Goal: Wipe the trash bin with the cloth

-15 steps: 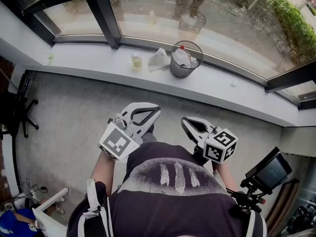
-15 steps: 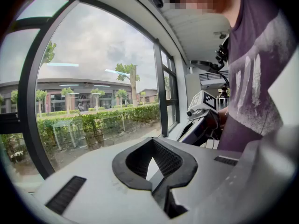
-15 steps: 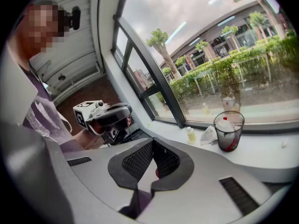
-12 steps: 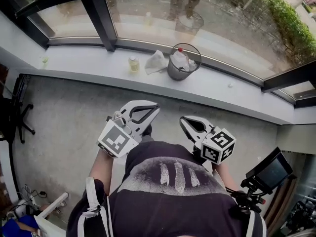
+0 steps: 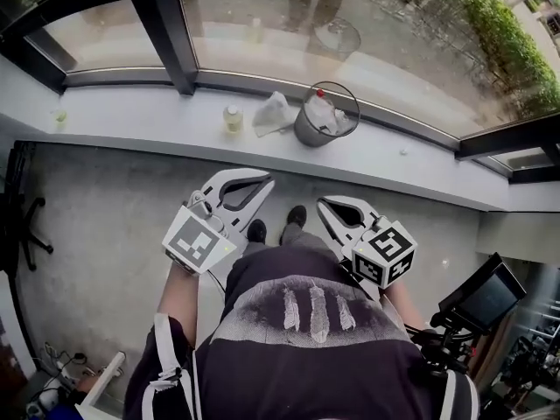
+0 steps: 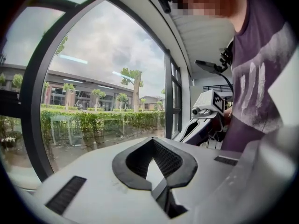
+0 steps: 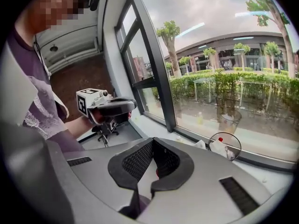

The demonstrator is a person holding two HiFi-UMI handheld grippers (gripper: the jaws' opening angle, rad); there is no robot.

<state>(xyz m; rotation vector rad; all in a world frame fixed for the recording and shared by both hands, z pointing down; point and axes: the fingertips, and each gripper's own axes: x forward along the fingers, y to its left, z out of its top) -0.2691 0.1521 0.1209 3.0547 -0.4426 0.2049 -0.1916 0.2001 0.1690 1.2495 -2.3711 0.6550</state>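
The left gripper (image 5: 265, 185) is hovering over the floor (image 5: 105, 217) in front of the person's chest (image 5: 306, 313), its jaws pressed together and pinching nothing. The right gripper (image 5: 325, 205) is hovering just beside it, to its right, jaws likewise pressed together with nothing between them. Both are pointing toward the sill (image 5: 131, 116) under the window (image 5: 394, 33). The bin (image 5: 308, 131) is standing on that sill well ahead of the right gripper, slightly to its left, with a red-capped bottle (image 5: 324, 103) lying inside. The cloth (image 5: 271, 112) is lying crumpled against the bin's left side, well ahead of the left gripper. A small bottle (image 5: 233, 117) is standing near the cloth, further left.
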